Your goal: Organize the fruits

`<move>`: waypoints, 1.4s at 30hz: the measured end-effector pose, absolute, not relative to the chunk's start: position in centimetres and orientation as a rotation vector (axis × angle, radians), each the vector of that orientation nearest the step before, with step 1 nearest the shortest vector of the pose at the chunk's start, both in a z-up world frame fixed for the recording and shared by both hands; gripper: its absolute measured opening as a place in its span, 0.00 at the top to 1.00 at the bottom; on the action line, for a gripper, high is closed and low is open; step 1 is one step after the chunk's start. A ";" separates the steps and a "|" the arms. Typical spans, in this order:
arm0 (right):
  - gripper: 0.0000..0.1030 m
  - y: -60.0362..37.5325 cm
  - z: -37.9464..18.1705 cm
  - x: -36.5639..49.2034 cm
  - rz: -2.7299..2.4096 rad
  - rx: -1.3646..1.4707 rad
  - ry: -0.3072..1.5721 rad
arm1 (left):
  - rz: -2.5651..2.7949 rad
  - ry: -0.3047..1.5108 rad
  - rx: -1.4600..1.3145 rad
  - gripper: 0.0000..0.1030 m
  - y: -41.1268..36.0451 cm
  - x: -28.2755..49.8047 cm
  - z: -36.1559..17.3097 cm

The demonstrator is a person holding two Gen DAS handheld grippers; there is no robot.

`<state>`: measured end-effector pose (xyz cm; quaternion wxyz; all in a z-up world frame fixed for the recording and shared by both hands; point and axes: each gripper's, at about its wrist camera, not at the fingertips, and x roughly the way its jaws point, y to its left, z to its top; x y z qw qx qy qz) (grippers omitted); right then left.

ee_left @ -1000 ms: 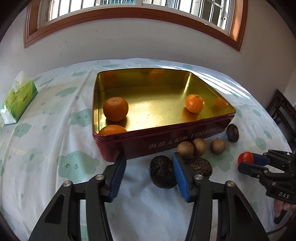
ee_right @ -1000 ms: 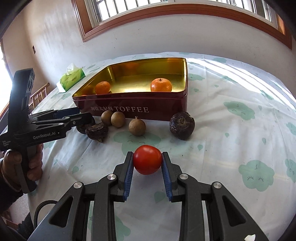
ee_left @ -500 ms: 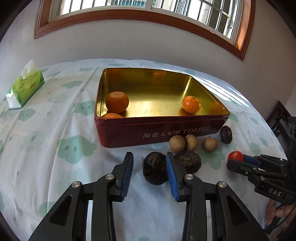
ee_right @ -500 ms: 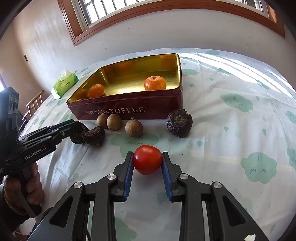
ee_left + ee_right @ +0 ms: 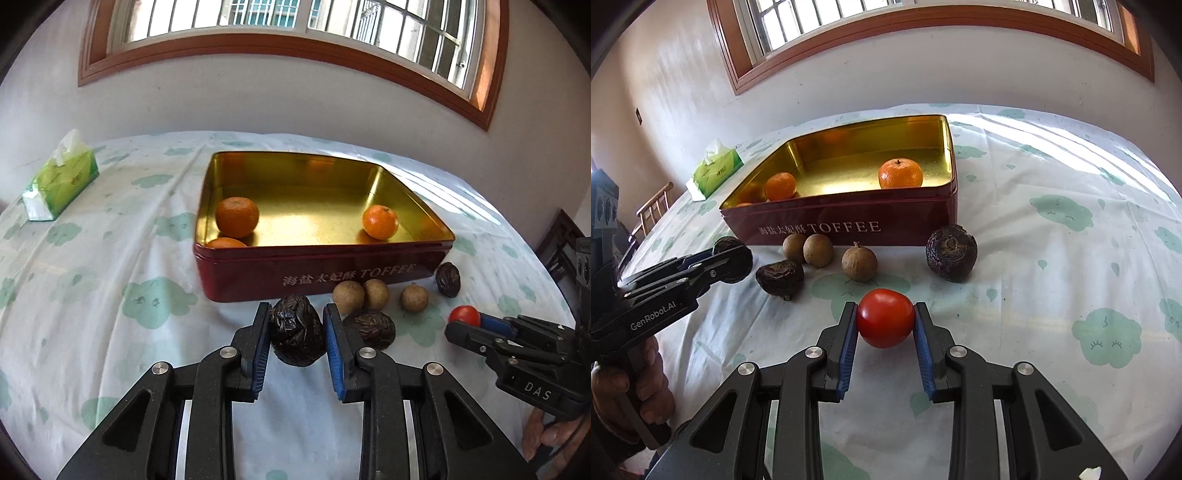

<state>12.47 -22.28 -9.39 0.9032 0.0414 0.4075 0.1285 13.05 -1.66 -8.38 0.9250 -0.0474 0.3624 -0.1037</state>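
Fruit is only partly sorted, judging by how it lies around the red toffee tin [image 5: 317, 275]. Nearest, in front of the tin, the left gripper [image 5: 297, 334] has just closed its jaws on a dark wrinkled fruit [image 5: 295, 332], and both blue pads press on its sides. The right gripper [image 5: 885, 321], further out from the tin's front wall, pinches a red tomato [image 5: 885, 317] between its pads, and the tomato seems lifted a little off the cloth.

Closer to the tin, a second dark fruit [image 5: 371, 328] and three small brown round fruits [image 5: 376, 293] lie on the tablecloth [image 5: 110, 280] just before the front wall. A third dark fruit [image 5: 951, 253] lies near the tin's right front corner.

Inside the tin are three oranges [image 5: 236, 216], two at its left side and one at its right. So I judge five loose fruits and the two gripped ones are left to place. Beyond the tin's left side stands a green tissue pack [image 5: 61, 181].
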 end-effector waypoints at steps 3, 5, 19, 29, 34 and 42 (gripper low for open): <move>0.74 -22.3 -9.4 12.5 0.232 0.102 0.839 | -0.166 0.765 -0.151 0.72 -0.4 13.3 -8.7; 0.74 -22.4 -9.8 12.7 0.227 0.122 0.858 | -0.144 0.801 -0.170 0.72 0.0 13.9 -9.2; 0.73 -21.8 -10.3 13.5 0.189 0.101 0.886 | -0.086 0.840 -0.097 0.72 -1.1 14.2 -9.8; 0.73 -21.5 -10.4 13.6 0.176 0.072 0.888 | -0.054 0.835 -0.072 0.72 -1.4 14.0 -9.7; 0.73 -21.5 -10.4 13.6 0.174 0.067 0.888 | -0.046 0.813 -0.054 0.72 -1.7 13.6 -9.4; 0.73 -21.5 -10.4 13.7 0.174 0.066 0.888 | -0.035 0.795 -0.025 0.72 -2.1 13.4 -9.1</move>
